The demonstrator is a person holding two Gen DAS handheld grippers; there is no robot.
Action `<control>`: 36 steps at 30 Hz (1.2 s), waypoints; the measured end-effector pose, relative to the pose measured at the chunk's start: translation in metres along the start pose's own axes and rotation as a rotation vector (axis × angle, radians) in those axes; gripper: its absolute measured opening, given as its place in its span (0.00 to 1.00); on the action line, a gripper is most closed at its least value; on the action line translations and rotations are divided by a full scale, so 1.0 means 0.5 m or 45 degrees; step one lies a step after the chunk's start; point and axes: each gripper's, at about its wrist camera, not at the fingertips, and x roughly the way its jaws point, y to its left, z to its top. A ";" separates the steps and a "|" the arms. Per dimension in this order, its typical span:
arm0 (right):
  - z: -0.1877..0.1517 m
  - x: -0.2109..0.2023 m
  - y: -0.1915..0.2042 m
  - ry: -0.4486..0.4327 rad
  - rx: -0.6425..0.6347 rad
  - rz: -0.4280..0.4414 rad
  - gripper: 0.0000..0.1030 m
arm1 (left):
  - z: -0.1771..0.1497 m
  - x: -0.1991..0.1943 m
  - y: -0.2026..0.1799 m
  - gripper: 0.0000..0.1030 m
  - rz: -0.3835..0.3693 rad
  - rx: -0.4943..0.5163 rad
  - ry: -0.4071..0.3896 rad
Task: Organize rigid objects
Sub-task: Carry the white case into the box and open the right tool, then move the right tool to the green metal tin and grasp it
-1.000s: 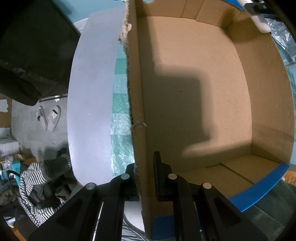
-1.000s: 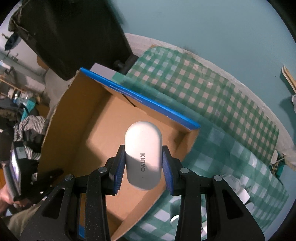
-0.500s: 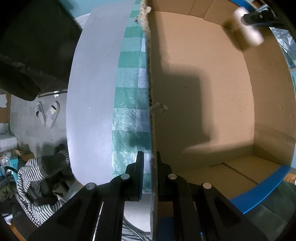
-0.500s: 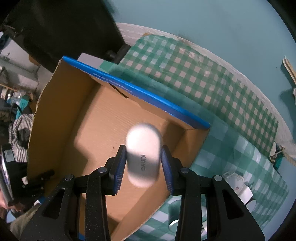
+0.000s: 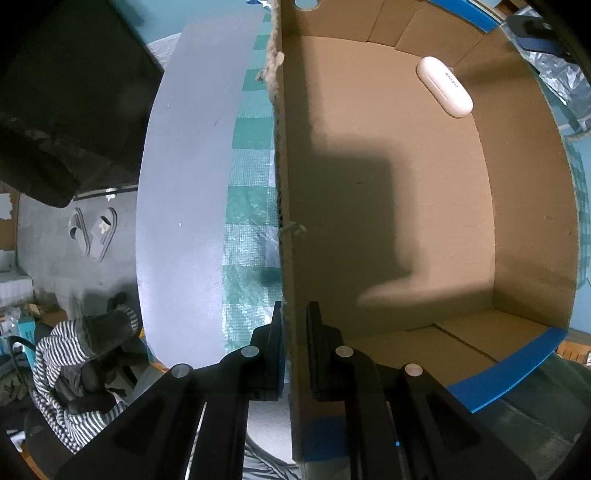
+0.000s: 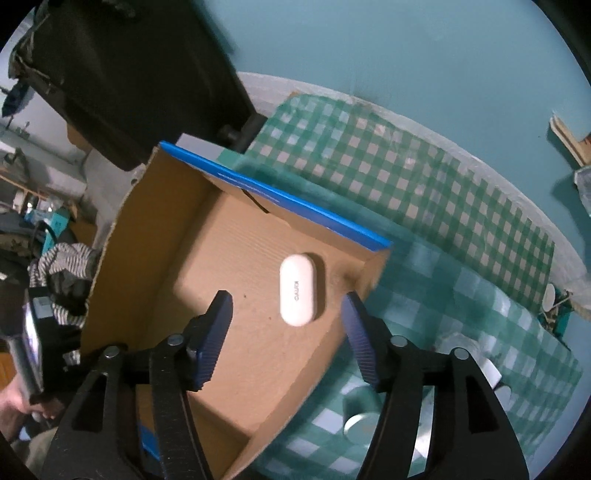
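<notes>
A white oval case [image 6: 297, 290] lies flat on the floor of the open cardboard box [image 6: 122, 240], near its far right corner. It also shows in the left wrist view [image 5: 444, 86]. My right gripper [image 6: 287, 328] is open and empty, held above the box just short of the case. My left gripper [image 5: 294, 325] is shut on the box's left wall [image 5: 286, 206], one finger outside and one inside. The right gripper's tip [image 5: 535, 31] shows at the box's far corner in the left wrist view.
The box has blue tape on its rims [image 6: 295, 203] and stands on a green checked tablecloth [image 6: 424, 177]. White round objects [image 6: 358, 424] lie on the cloth right of the box. A grey table edge [image 5: 184, 206] runs left of the box, with the floor below.
My right gripper has opened and let go of the white case, which has dropped onto the box floor. My left gripper keeps its hold on the box wall.
</notes>
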 end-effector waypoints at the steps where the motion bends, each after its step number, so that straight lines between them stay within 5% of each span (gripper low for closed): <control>1: -0.005 -0.011 -0.003 -0.014 0.004 -0.001 0.61 | 0.000 -0.001 0.002 0.10 -0.001 -0.002 -0.001; 14: -0.098 -0.049 -0.101 0.017 0.144 -0.077 0.62 | 0.000 -0.004 0.014 0.10 -0.013 -0.020 -0.010; 36: -0.219 0.090 -0.153 0.146 0.231 -0.116 0.62 | -0.010 -0.005 0.005 0.10 -0.003 -0.014 -0.010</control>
